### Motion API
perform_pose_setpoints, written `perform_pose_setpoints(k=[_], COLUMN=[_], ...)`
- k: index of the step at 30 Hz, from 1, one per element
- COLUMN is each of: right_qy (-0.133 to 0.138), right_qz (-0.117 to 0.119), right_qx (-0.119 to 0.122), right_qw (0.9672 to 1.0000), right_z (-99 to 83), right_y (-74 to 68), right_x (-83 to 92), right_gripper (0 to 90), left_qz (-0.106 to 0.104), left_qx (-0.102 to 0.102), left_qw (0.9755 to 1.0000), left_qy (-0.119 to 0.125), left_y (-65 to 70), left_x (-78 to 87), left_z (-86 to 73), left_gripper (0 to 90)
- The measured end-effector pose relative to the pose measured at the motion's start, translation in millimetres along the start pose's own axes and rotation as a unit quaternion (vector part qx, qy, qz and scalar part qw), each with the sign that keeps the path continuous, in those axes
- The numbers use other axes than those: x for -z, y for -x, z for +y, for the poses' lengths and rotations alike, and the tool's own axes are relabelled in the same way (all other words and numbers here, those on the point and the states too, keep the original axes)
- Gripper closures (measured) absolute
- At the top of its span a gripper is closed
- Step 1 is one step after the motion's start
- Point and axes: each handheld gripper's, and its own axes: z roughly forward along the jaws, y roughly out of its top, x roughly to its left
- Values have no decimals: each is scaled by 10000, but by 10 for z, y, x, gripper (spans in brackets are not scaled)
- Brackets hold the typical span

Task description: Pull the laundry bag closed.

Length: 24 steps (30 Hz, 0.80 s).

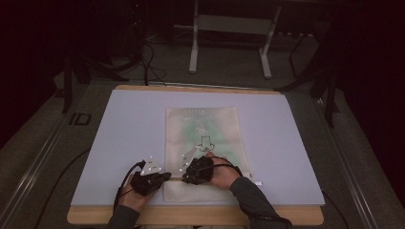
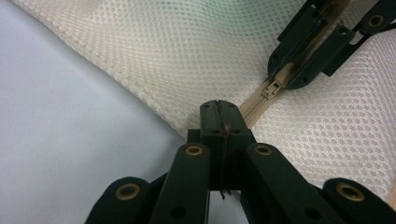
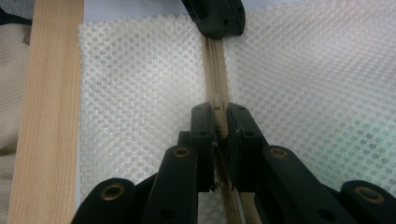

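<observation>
Right gripper view: zipper pull (image 3: 216,103) is clamped by right gripper (image 3: 218,122); left gripper (image 2: 219,116) is pinched on the mesh laundry bag (image 2: 196,51) at its zipper end; unzipping is barely begun.

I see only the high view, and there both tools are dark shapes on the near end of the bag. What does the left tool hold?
Observer: The left tool is shut on the end of the zipper tape, at the edge of the mesh bag.
Operator: And the right tool?
Observer: The right tool is shut on the zipper slider, a little way along the same tape.
</observation>
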Motion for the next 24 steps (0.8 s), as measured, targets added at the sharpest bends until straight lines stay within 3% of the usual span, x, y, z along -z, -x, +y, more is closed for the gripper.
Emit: perform_pose_setpoints(k=[24], right_qy=[-53], right_qz=[-3], right_qx=[-42], right_qw=[10000], right_z=[-64], right_y=[10], right_x=[53], right_gripper=[822], left_qz=[10], left_qx=[-4], left_qw=[10000], left_qy=[6], left_y=[3], left_x=[-1], left_z=[0], left_gripper=[896])
